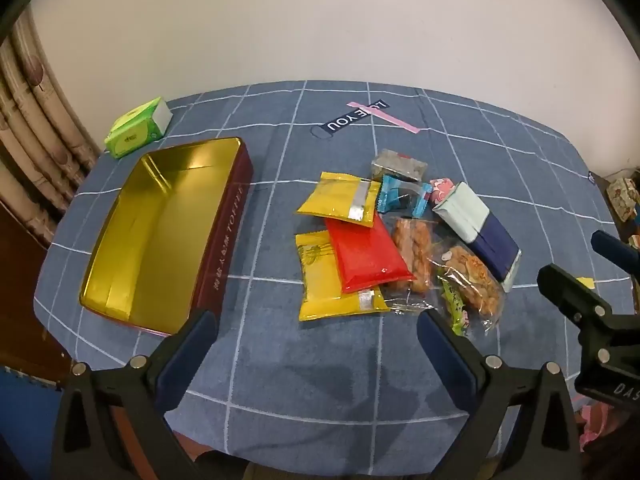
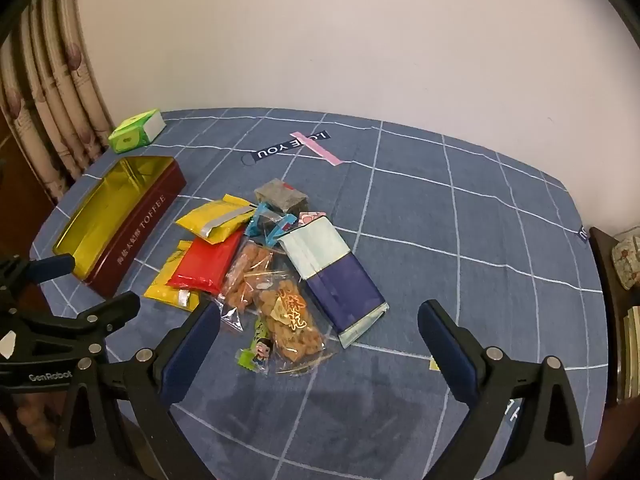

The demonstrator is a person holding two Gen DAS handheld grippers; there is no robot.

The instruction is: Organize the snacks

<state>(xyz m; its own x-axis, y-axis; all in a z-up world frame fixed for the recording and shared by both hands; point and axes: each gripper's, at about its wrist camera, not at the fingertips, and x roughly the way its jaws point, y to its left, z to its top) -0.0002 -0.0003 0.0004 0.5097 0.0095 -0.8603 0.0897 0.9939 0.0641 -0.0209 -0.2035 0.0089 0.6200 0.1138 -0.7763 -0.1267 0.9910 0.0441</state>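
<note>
The snack packets overlap in a loose heap, so closing on the red packet (image 1: 370,254) would likely drag the yellow packet (image 1: 338,298) beneath it, and the slick wrappers may slip free. The left gripper (image 1: 316,328) and right gripper (image 2: 320,320) both hang wide and empty above the bench (image 1: 280,380). The heap lies just ahead of the fingers; the empty toffee tin (image 1: 160,232) sits well left.
</note>
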